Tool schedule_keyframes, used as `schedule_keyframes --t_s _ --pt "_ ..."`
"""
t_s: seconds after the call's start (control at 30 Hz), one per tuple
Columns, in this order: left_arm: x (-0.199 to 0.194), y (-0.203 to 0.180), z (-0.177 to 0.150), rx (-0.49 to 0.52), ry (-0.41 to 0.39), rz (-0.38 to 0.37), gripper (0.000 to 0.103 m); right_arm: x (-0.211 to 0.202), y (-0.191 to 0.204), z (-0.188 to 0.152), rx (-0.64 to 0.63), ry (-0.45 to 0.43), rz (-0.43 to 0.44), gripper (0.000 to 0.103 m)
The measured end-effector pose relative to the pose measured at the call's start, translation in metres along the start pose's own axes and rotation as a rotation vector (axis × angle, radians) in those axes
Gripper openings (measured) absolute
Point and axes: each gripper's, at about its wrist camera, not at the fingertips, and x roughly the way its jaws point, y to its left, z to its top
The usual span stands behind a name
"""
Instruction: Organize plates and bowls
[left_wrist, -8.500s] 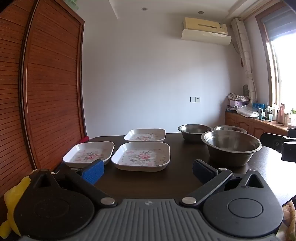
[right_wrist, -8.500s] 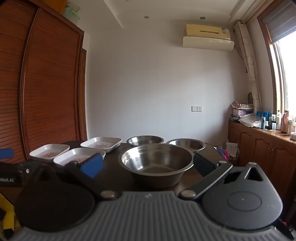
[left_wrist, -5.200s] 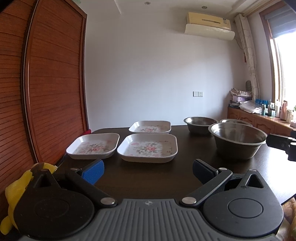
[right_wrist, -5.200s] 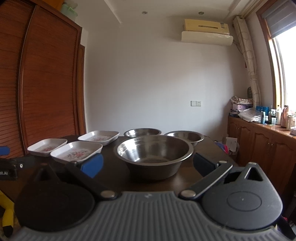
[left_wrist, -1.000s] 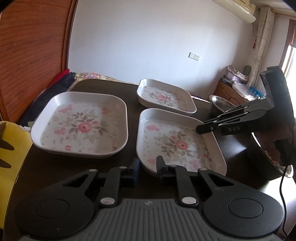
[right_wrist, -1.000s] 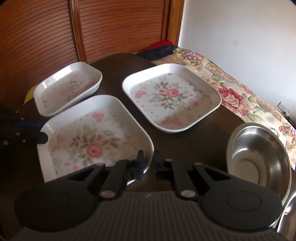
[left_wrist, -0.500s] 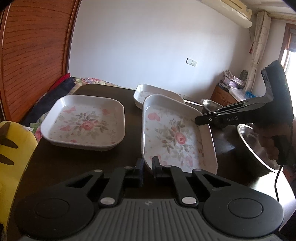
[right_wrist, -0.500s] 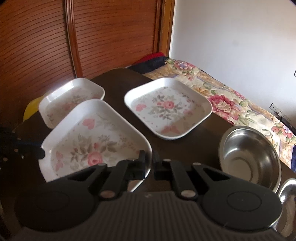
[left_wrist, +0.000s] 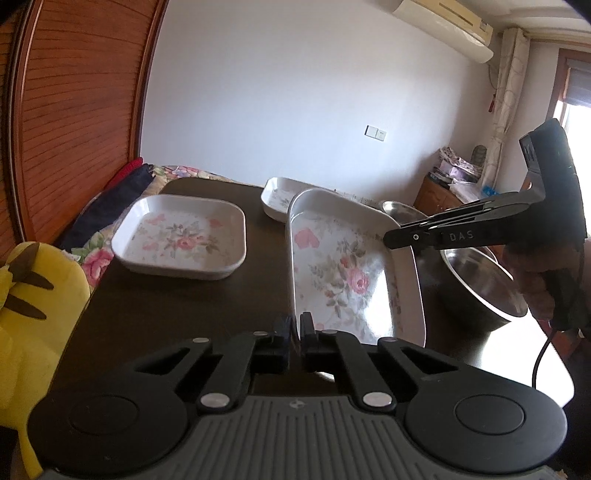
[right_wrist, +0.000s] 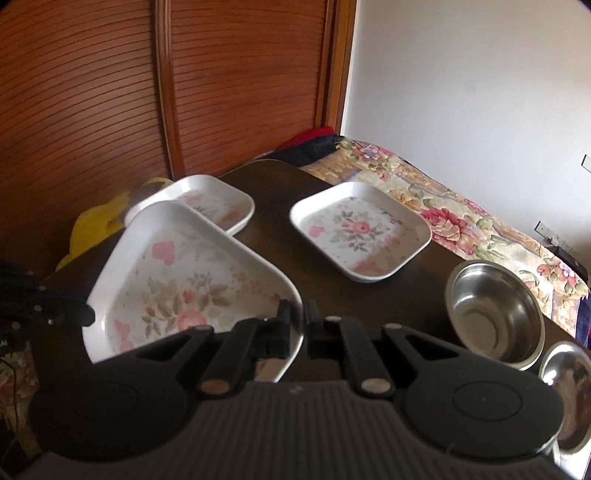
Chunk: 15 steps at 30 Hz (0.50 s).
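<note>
Your held floral plate (left_wrist: 347, 269) looks like glossy white plastic or glazed ware, with light shining off its smooth face. The steel bowl (right_wrist: 495, 314) beside you is bright polished metal. Under them, the worktop (left_wrist: 177, 306) is dark wood with a soft sheen. Your left tongs (left_wrist: 295, 328) are matt black plastic, and the wardrobe doors (right_wrist: 236, 81) are ribbed, varnished reddish wood.

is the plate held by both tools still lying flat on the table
No, the held plate is tilted up off the dark table, pinched at its rim by the left tool.
</note>
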Motion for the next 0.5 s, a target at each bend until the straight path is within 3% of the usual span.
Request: schedule_keyframes --t_s 0.5 --pt "0.012 0.006 -0.019 -0.019 0.049 -0.012 0.033 0.013 0.013 -0.040 0.059 0.054 -0.002 0.009"
